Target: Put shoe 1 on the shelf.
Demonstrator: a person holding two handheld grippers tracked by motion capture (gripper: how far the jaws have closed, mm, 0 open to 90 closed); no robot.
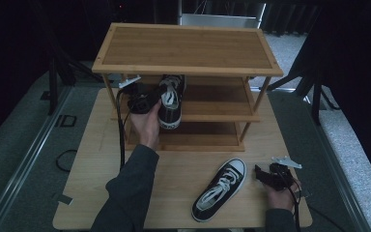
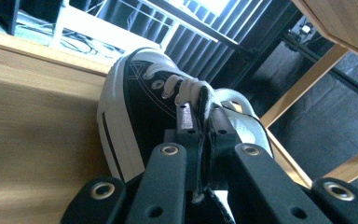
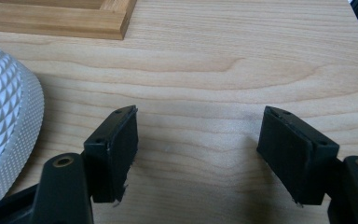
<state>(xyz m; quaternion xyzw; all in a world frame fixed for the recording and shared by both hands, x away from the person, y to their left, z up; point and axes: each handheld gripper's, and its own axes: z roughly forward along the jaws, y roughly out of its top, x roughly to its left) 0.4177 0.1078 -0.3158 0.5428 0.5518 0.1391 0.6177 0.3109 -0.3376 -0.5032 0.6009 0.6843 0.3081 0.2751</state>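
Shoe (image 1: 170, 99) on the rack's (image 1: 188, 46) middle shelf (image 1: 217, 101), left part, heel end hanging a bit past the shelf's front edge, toe pointing back; black canvas low-top, white laces, white rubber sole and toe cap. Left gripper (image 1: 160, 91) clamped on it: in the left gripper view the jaws pinch the tongue and laced collar of the shoe (image 2: 140, 98), nearly closed on the fabric. Top shelf sits close above the shoe, little headroom; the left front post stands just beside the gripper; to the shoe's right the middle shelf is bare wood all the way to the right posts. Second shoe (image 1: 221, 188) lies on the table (image 1: 101, 159) in front of the rack, same look, toe toward the rack, heel near the table's front edge. Right gripper (image 1: 260, 175) rests near the table's right front corner, just right of the second shoe, apart from it; jaws spread wide and empty over bare wood in the right gripper view, with that shoe's white textured sole (image 3: 4, 140) at the left edge of the view and the rack's base corner (image 3: 102, 21) up top. Count: two shoes, two grippers, one rack with three shelves, one table. Open table room left of the rack and between rack and front edge. Bottom shelf looks bare.
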